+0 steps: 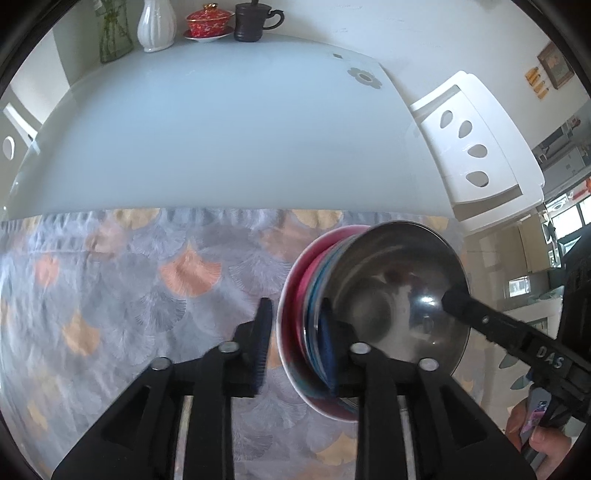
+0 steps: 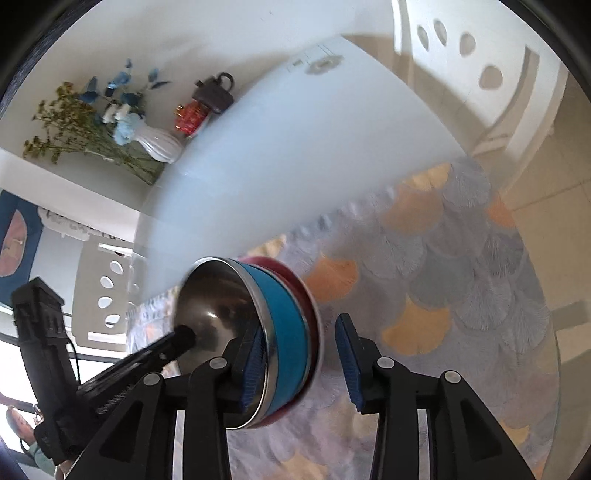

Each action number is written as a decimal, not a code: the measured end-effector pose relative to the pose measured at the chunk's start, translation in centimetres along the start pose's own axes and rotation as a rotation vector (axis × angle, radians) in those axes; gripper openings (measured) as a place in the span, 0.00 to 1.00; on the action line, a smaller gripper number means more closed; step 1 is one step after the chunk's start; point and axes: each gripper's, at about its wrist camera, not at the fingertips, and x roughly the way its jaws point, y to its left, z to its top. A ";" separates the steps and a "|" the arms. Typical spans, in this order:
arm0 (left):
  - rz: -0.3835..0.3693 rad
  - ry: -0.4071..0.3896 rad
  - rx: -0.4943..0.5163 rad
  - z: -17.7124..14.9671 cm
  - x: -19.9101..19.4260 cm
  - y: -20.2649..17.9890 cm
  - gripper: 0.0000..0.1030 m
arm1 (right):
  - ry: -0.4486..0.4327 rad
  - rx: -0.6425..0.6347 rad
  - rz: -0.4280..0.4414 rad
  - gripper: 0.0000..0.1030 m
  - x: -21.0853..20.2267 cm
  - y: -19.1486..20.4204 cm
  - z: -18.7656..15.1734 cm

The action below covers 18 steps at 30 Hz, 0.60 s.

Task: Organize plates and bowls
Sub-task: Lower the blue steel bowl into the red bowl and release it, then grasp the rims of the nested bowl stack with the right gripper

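- Two sets of fingers straddle the rims of one nested stack, and neither is clamped. The left gripper (image 1: 295, 332) has its blue-padded fingers (image 1: 262, 332) parted: one stands clear outside the stack, the other sits inside the shiny steel bowl (image 1: 399, 291). The right gripper (image 2: 301, 360) likewise has a pad inside the steel bowl and its outer pad apart from the wall. Both are released, holding nothing.
- The steel bowl, empty inside, is nested in a teal-walled bowl (image 2: 288, 332), which sits in a red-pink bowl or plate (image 1: 295, 295). The stack rests on the patterned grey-and-orange cloth (image 1: 129, 295) covering the near part of the pale glass bench (image 1: 221, 129).
- As I judge it, the stack is set down and the step in hand is letting go. Lift both sets of fingers straight up, clearing the rims before swinging away, so no pad drags the top bowl askew.
- Far back stand a white ribbed vase (image 1: 157, 26), a red lidded cup (image 1: 208, 20) and a dark mug (image 1: 255, 20), well apart.
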 end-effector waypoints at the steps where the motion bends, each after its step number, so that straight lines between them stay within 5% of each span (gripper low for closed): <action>1: -0.007 0.004 -0.003 0.0 0.0 0.0 0.23 | 0.010 0.012 0.007 0.36 0.2 -0.3 0.0; 4: -0.009 0.024 0.011 0.1 0.4 -0.1 0.33 | 0.012 0.063 0.082 0.36 0.4 -1.0 -0.1; 5: 0.002 0.033 0.018 0.1 0.6 -0.2 0.47 | 0.011 0.078 0.105 0.40 0.5 -1.2 -0.1; 7: 0.027 0.031 0.021 0.1 1.0 -0.2 0.58 | 0.022 0.112 0.144 0.57 1.1 -1.6 -0.1; 18: -0.023 0.066 -0.038 0.0 3.6 0.9 0.58 | 0.120 0.196 0.156 0.59 5.3 -3.0 -0.6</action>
